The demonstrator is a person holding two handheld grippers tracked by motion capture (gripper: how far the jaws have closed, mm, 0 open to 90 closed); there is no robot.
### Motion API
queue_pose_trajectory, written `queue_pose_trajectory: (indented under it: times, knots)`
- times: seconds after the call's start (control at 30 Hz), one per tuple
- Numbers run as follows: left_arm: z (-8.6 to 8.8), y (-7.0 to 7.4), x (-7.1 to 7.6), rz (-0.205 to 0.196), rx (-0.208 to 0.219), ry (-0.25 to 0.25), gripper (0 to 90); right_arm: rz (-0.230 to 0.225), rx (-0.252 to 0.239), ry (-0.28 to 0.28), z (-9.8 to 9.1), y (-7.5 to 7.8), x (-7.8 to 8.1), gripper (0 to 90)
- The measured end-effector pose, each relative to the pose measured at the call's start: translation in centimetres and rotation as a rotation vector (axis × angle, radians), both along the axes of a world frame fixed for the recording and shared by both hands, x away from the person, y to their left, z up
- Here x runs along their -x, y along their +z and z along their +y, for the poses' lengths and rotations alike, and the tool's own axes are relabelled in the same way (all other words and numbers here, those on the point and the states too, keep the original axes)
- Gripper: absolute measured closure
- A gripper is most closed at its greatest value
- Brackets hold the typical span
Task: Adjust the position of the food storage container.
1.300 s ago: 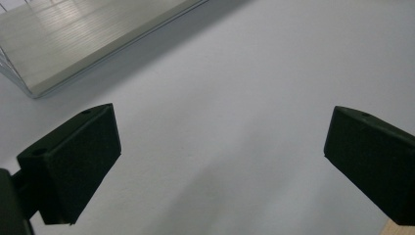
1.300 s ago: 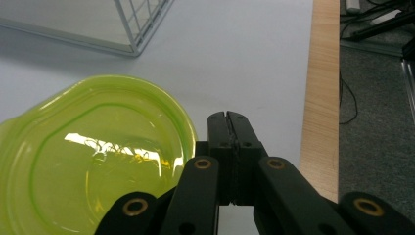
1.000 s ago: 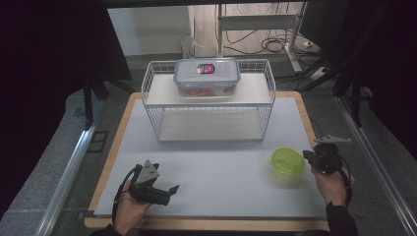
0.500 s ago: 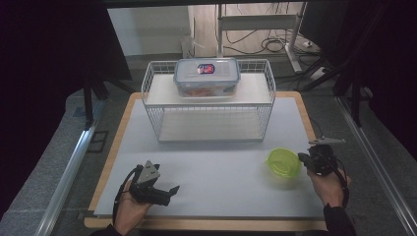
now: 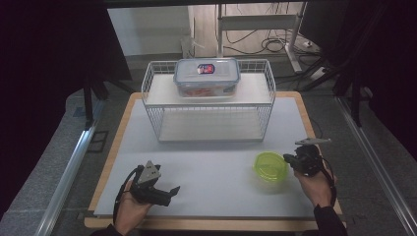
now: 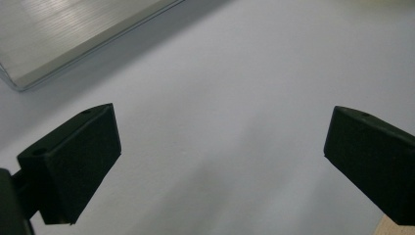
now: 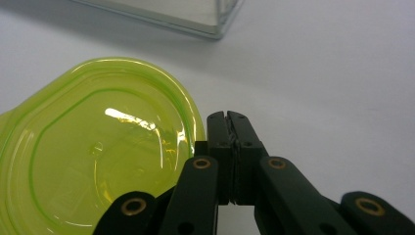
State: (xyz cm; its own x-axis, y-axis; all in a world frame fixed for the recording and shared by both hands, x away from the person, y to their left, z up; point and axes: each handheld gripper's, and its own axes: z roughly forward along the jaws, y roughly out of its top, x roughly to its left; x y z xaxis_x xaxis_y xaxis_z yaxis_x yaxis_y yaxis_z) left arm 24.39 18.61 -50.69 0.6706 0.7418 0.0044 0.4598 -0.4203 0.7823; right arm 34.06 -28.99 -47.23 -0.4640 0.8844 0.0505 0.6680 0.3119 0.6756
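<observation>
We see our right gripper (image 7: pixel 227 117) pressed together, beside the green bowl (image 5: pixel 270 166) at 9 o'clock; left gripper (image 6: pixel 220 147) apart; box label (image 5: pixel 206 69) unreadable.

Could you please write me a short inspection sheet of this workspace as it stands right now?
Surface: white mat on a wood-edged table, bare in front.
Job's things: green container on the mat, lid on, just left of the right gripper's tips.
Clutter: wire rack at the back, with a clear lidded box on its top shelf.
Grippers: left gripper open, jaws apart over bare mat; right gripper shut, holding nothing, tips beside the container's rim.
Cables: a cable loops at each wrist; more lie on the floor behind.
Surroundings: dark curtains, metal rails alongside.
</observation>
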Motion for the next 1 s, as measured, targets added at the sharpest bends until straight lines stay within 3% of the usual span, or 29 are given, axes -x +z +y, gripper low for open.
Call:
queue_pose_trajectory:
  times: [0.37, 1.0]
  knots:
    - [-0.2, -0.1, 0.0, 0.007, -0.005, -0.003, 0.2, 0.005, -0.014, 0.049, 2.0, -0.2, 0.4, 88.8]
    - [-0.3, -0.3, -0.1, 0.024, -0.003, -0.007, 0.2, 0.017, -0.043, 0.162, 7.5, -0.7, 0.8, 88.0]
